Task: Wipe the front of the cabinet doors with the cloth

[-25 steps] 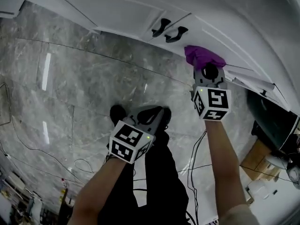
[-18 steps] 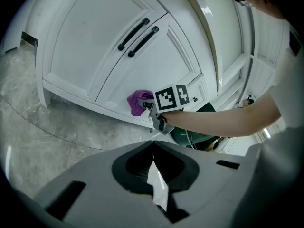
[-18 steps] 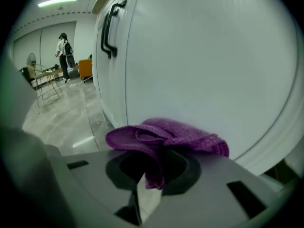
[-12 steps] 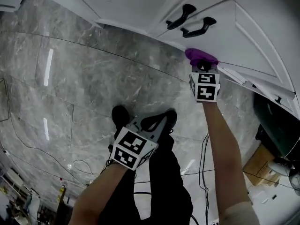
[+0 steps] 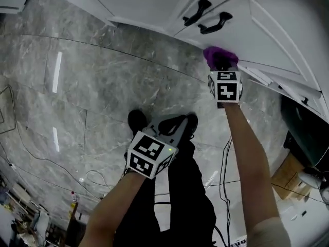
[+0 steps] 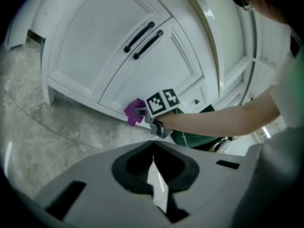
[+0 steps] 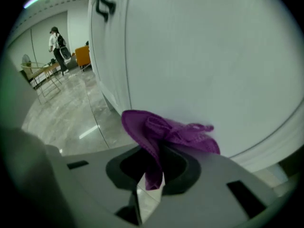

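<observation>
right tool (image 5: 222,66) clamped on cloth (image 5: 218,55), pressed low on cabinet door (image 5: 272,32) | left tool (image 5: 176,128) closed, empty | wiping under way, upper panels likely left

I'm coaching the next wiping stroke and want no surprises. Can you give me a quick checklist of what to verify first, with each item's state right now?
1. Cloth clamped in right gripper: ok, jaws shut on it.
2. Cloth touching door: ok, pressed low on the panel.
3. Left gripper out of the way: ok, shut, empty, held back over the floor.
4. Handles clear of cloth: ok, well up the doors from it.
5. Door already clean: cannot tell.
</observation>
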`<action>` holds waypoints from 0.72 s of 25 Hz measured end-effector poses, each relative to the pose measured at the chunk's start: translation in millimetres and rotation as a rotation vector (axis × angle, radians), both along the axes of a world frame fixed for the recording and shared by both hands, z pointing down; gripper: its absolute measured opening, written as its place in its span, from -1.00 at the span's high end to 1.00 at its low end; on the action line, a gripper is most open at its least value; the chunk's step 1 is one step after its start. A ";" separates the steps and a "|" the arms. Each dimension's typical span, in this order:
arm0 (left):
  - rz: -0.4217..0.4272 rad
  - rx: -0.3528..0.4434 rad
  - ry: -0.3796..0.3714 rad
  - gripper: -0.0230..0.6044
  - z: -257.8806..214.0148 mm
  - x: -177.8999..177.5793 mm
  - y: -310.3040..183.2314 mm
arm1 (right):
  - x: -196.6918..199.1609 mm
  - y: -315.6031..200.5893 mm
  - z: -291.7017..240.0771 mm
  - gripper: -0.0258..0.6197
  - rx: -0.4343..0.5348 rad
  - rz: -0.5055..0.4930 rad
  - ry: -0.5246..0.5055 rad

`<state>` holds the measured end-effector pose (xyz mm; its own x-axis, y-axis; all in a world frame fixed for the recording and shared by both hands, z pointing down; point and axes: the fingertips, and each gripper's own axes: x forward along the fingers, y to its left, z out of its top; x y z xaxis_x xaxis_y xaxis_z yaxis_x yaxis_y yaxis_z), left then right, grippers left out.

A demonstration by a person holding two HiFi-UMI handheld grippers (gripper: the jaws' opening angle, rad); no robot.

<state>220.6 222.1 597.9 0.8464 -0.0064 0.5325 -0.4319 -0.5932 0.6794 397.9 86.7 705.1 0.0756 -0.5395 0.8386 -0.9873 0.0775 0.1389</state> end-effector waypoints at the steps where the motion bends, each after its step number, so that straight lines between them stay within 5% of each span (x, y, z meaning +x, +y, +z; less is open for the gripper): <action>1: -0.003 0.012 0.002 0.86 -6.4 0.2 -3.6 | -8.0 -0.6 -25.5 0.73 0.053 0.011 -0.036; 5: -0.028 0.026 0.008 0.86 -27.6 -7.6 -25.8 | -45.1 -6.3 -150.8 0.73 0.327 0.075 -0.184; 11: -0.007 0.075 0.008 0.86 -64.6 -22.4 -41.6 | -74.8 -7.3 -325.7 0.73 0.653 0.052 -0.225; 14: -0.008 0.086 0.019 0.86 -76.3 -24.6 -43.9 | -91.5 -21.9 -378.8 0.73 0.734 -0.050 -0.166; 18: -0.012 0.085 0.031 0.86 -81.4 -25.4 -41.7 | -92.7 -53.6 -386.0 0.72 0.740 -0.078 -0.102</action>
<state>195.1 180.4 516.5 0.8621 -0.0611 0.5030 -0.4191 -0.6440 0.6400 305.2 33.1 319.1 -0.0442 -0.9659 0.2552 -0.9935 0.0693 0.0904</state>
